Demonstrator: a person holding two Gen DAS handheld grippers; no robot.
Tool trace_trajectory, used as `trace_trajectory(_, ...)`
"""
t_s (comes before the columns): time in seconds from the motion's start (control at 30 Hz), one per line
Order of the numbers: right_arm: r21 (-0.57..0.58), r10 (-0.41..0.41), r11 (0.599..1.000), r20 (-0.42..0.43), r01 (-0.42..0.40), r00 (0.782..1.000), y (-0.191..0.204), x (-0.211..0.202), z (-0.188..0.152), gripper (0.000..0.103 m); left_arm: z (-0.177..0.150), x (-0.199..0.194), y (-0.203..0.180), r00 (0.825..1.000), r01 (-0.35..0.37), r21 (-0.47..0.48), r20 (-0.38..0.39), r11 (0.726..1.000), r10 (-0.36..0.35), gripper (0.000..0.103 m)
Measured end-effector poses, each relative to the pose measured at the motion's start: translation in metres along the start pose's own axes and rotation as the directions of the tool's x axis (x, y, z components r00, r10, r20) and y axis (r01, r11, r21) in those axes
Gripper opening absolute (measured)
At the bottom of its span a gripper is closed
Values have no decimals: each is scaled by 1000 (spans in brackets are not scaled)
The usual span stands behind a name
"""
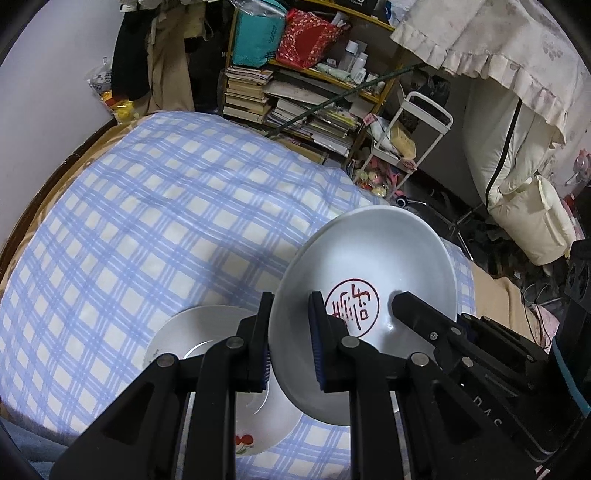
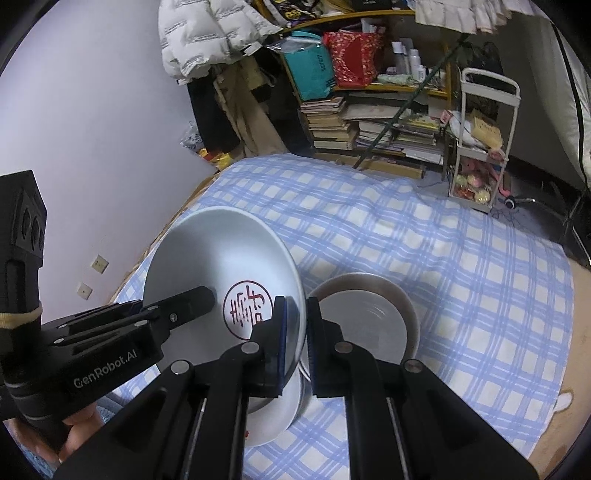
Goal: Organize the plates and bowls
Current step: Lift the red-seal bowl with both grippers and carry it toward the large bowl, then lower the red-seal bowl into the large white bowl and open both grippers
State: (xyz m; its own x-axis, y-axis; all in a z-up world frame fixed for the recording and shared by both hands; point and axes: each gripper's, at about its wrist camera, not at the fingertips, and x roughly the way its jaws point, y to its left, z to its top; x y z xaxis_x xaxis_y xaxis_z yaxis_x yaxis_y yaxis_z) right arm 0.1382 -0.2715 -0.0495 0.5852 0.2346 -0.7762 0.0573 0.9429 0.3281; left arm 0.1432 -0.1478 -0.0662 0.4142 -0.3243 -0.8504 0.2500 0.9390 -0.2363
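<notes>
blue-and-cream checked bedspread (image 1: pixel 155 206) fills the foreground, soft and a little rumpled, brown blanket edging it on both sides. behind it a yellow-framed bookshelf (image 2: pixel 388 122) sags under stacked books, with a teal bag (image 2: pixel 314 70) and a red patterned bag (image 2: pixel 354 55) up top, a white rolling cart (image 2: pixel 480 147) to its right, and a white puffer jacket (image 2: pixel 207 33) hanging over the pale wall.

the white plate with a red circular seal (image 1: pixel 373 280) is up off the bed, tilted steeply on edge, seal facing the cameras. under it on the bedspread lies a white plate with a cherry print (image 1: pixel 255 428), partly hidden. just right of that, in the right wrist view, a brown-rimmed bowl (image 2: pixel 410 306) sits flat with a white plate (image 2: pixel 365 325) nested inside.

left gripper (image 1: pixel 290 339): jaws drawn in tight on the plate's near rim, one blue-padded finger each side, pinching it. right gripper (image 2: pixel 296 332): same story on the opposite rim, jaws narrowed onto the edge and gripping it. each gripper's finger tip also shows in the other's view, resting on the plate's inner face beside the seal. a bare hand (image 2: pixel 79 432) wraps the left gripper's handle at lower left.
</notes>
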Motion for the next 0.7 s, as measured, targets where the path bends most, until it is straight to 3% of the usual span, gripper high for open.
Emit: trace_trajectory(0.7, 101, -21, 995, -47, 25, 999, -59, 45, -13, 11, 1, 73, -21, 996, 16, 40, -86, 999, -12, 18)
